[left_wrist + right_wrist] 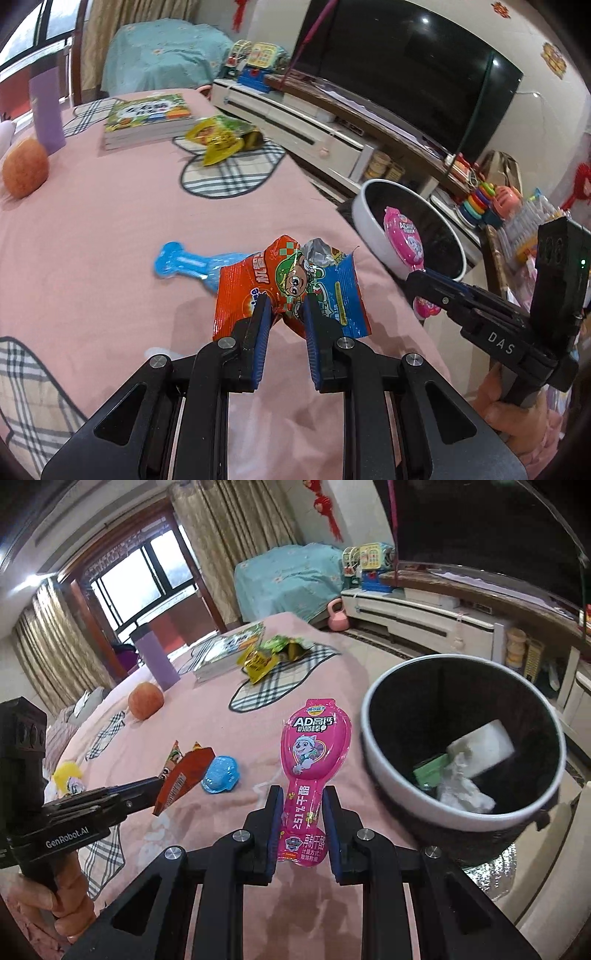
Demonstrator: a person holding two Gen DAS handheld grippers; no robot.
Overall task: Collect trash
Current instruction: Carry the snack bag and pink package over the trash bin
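My left gripper (286,308) is shut on a crumpled red and blue snack wrapper (291,284), held above the pink table; it also shows in the right wrist view (183,775). My right gripper (302,801) is shut on a pink spoon-shaped cheese stick wrapper (314,738), near the rim of the white bin (399,805). The pink wrapper shows over the bin (364,225) in the left wrist view (400,240). A blue wrapper (184,260) lies on the table, also in the right wrist view (221,775). A yellow-green wrapper (221,138) lies farther back.
The pink tablecloth (110,221) carries a stack of books (147,120), a purple cup (46,110) and an orange fruit (26,171). The bin holds paper and a green scrap (432,771). A TV stand (314,122) and toys stand beyond the table edge.
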